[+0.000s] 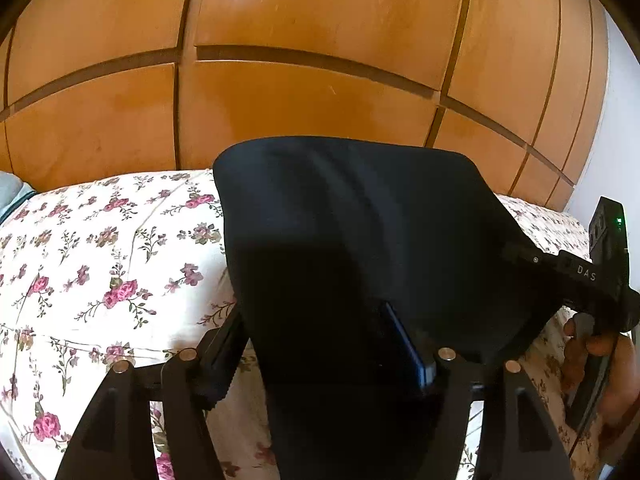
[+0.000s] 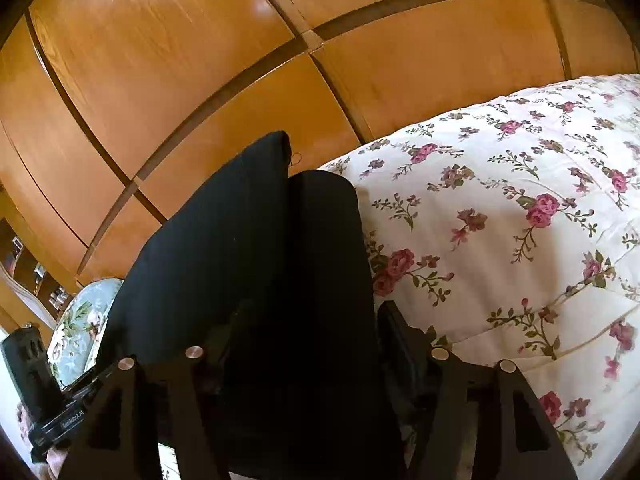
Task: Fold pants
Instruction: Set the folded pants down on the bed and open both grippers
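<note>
Though loose, pants (image 1: 360, 240) between hand-held gripper (image 1: 320, 356) jaws.

I saw black pants (image 1: 360, 220) over a cream bedspread (image 1: 120, 248) printed with pink roses and green stems. The wardrobe (image 1: 300, 92) behind was orange-brown wood; my grippers' frames were black.

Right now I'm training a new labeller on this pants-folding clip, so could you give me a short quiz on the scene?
1. True or false: the pants are pale blue denim.
2. What is beneath the pants? A bare floor; B floral bedspread; C glass table.
3. What stands behind the bed?
Key: 1 false, they are black; 2 B; 3 wooden panelled doors.
</note>
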Available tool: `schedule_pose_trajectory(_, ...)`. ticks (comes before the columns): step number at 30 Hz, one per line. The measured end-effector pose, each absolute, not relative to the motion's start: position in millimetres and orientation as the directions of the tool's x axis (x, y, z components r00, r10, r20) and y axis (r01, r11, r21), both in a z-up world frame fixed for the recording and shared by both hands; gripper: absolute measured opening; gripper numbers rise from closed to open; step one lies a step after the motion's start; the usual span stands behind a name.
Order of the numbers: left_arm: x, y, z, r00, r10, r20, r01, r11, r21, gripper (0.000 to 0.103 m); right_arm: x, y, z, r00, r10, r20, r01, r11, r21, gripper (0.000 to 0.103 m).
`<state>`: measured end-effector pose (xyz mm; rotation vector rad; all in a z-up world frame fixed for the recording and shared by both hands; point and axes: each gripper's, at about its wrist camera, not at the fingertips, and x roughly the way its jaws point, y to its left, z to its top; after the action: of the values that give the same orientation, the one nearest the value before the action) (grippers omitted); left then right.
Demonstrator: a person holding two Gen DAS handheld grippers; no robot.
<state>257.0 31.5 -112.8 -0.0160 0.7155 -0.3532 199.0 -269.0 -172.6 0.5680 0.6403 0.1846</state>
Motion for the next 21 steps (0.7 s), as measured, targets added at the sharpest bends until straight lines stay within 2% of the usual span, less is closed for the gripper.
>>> schedule_pose_trajectory(7, 246, 15, -109, 0.762, -0.203, -0.616, 0.264, 0.965, 0.009, 0.075, 196, -263, -173, 0.798, 0.284, -0.532, 0.03, 0.862, 0.505, 0.073)
schedule_pose_trajectory(11, 229, 9, -100, 0.796, -0.141, -0.588, 0.223, 0.972, 0.069, 0.075, 182, -261, -165, 0.805, 0.264, -0.531, 0.047, 0.865, 0.5, 0.077)
schedule_pose_trajectory(14, 208, 12, -94, 0.79, -0.166, -0.59, 0.216, 0.976, 0.015, 0.075, 159, -256, -155, 0.805, 0.256, -0.535, 0.052, 0.868, 0.493, 0.077)
schedule_pose_trajectory(17, 181, 20, -92, 0.771, -0.212, -0.601, 0.195, 0.976, -0.094, 0.075, 128, -244, -144, 0.816, 0.21, -0.539, 0.06, 0.896, 0.44, 0.077)
schedule_pose_trajectory(21, 150, 18, -106, 0.744, -0.218, -0.632, 0.176, 0.976, -0.129, 0.075, 93, -225, -143, 0.809, 0.196, -0.554, 0.046, 0.918, 0.393, 0.077)
